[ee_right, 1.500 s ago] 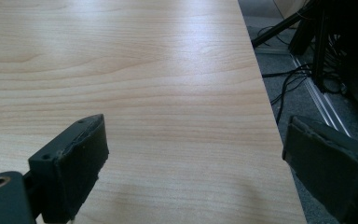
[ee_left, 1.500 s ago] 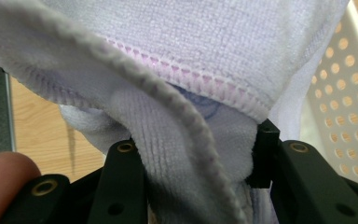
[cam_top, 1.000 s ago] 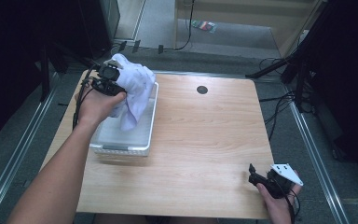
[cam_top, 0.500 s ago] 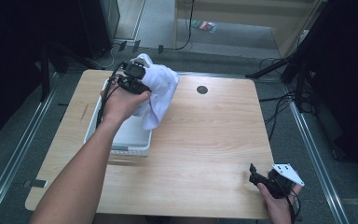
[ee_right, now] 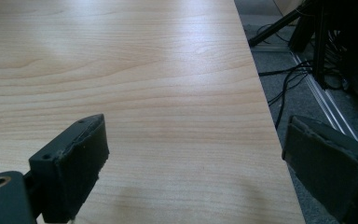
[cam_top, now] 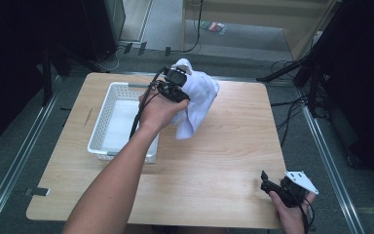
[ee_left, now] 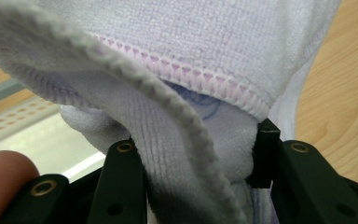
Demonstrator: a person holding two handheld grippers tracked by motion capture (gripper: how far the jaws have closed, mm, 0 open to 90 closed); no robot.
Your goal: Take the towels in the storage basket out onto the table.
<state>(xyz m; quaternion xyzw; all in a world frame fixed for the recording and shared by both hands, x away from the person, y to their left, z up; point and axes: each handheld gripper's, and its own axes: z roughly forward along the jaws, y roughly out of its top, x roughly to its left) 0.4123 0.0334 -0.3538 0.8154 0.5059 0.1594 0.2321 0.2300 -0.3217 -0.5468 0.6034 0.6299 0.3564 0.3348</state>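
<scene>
A white towel (cam_top: 197, 100) hangs in the air over the table's middle back, held up by my left gripper (cam_top: 175, 87), which is shut on it. In the left gripper view the towel (ee_left: 191, 98) bunches between the two black jaws, its pink-stitched hem across the top. A white perforated basket (cam_top: 102, 122) stands on the table's left half, just left of the hanging towel. My right gripper (cam_top: 268, 183) rests at the table's front right corner, open, with bare wood between its fingertips (ee_right: 81, 154).
The wooden table (cam_top: 224, 161) has a small dark hole at the back, hidden now behind the towel. Metal rails run along both sides on the floor. Cables and stand legs (cam_top: 292, 73) lie beyond the right edge.
My left gripper has carried the towel up out of the basket and rightwards, so it now hangs beside the basket over the table. The right gripper has stayed put.
</scene>
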